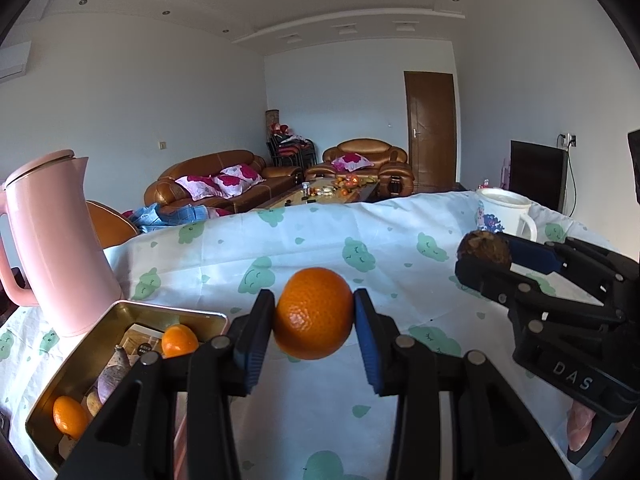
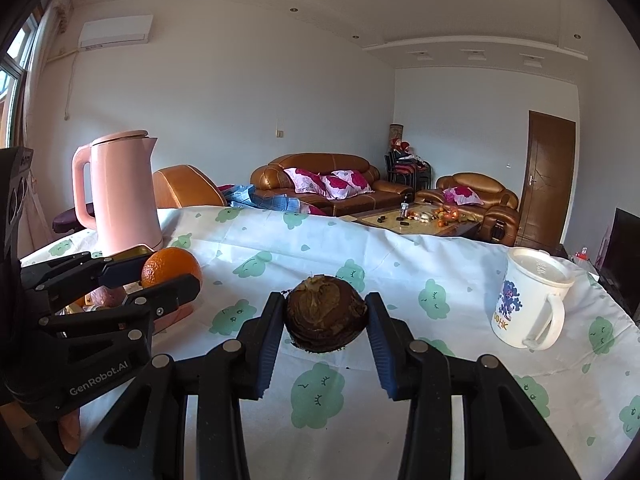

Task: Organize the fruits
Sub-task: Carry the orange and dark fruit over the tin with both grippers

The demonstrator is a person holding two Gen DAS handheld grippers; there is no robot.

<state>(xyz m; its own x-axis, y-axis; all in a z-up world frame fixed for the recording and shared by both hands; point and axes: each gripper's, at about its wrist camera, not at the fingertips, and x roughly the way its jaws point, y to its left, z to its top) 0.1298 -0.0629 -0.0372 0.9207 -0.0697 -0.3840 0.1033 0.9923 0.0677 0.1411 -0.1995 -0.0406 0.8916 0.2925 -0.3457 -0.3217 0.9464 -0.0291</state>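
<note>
Desk (image 2: 420,264) under white cloth with green prints. Pink kettle (image 1: 52,240) at rear left, gold tin (image 1: 72,360) beside it holding small oranges. White mug (image 2: 528,304) at right. Left gripper (image 1: 314,314) jaws clenched on orange (image 1: 312,312), raised off cloth. Right gripper (image 2: 326,314) jaws clamped on dark brown fruit (image 2: 326,312), lifted above desk.

Oranges: three, one large orange (image 1: 313,314) held up and two small oranges (image 1: 179,340) in the tin
Dark brown fruit (image 2: 326,314): one
Metal tin (image 1: 182,313): one, near left
Pink kettle (image 1: 52,240): one, far left
White mug (image 2: 530,300): one, right
Grippers: two, left gripper (image 1: 314,316) and right gripper (image 2: 326,316)
</note>
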